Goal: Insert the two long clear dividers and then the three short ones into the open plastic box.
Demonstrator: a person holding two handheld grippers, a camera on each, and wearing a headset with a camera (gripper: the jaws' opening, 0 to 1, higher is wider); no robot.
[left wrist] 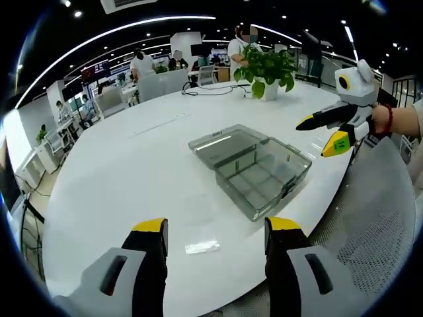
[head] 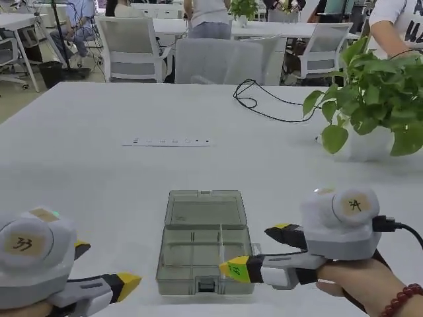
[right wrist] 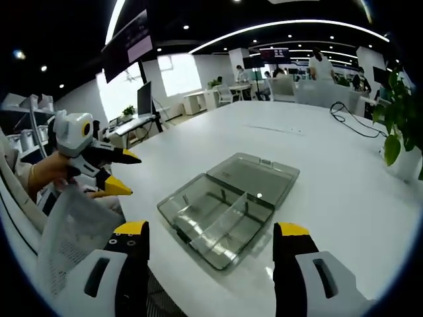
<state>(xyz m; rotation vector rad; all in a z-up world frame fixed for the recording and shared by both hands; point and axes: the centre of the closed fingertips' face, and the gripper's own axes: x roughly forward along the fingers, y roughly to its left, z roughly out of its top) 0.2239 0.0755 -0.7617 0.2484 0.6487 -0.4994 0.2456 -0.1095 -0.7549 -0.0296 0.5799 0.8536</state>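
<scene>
The smoky clear plastic box [head: 192,254] lies open near the table's front edge, its lid [head: 205,209] folded flat behind it. Clear partitions [head: 220,246] stand inside and split it into compartments. My left gripper [head: 106,264] hovers open at the box's left, holding nothing. On the box's right, my right gripper [head: 256,249] is open with its lower tip over the front right corner. The left gripper view shows the box [left wrist: 254,168], the right gripper [left wrist: 320,133], and a small clear piece [left wrist: 201,247] flat on the table just ahead of my left gripper [left wrist: 217,224]. The right gripper view has the box [right wrist: 211,214] past my right gripper [right wrist: 211,231].
A thin white strip [head: 168,141] lies mid-table beyond the box. A potted plant [head: 377,99] and a black cable [head: 264,99] are at the back right. White chairs [head: 132,49] line the far edge, and a mesh chair back [left wrist: 377,231] is near me.
</scene>
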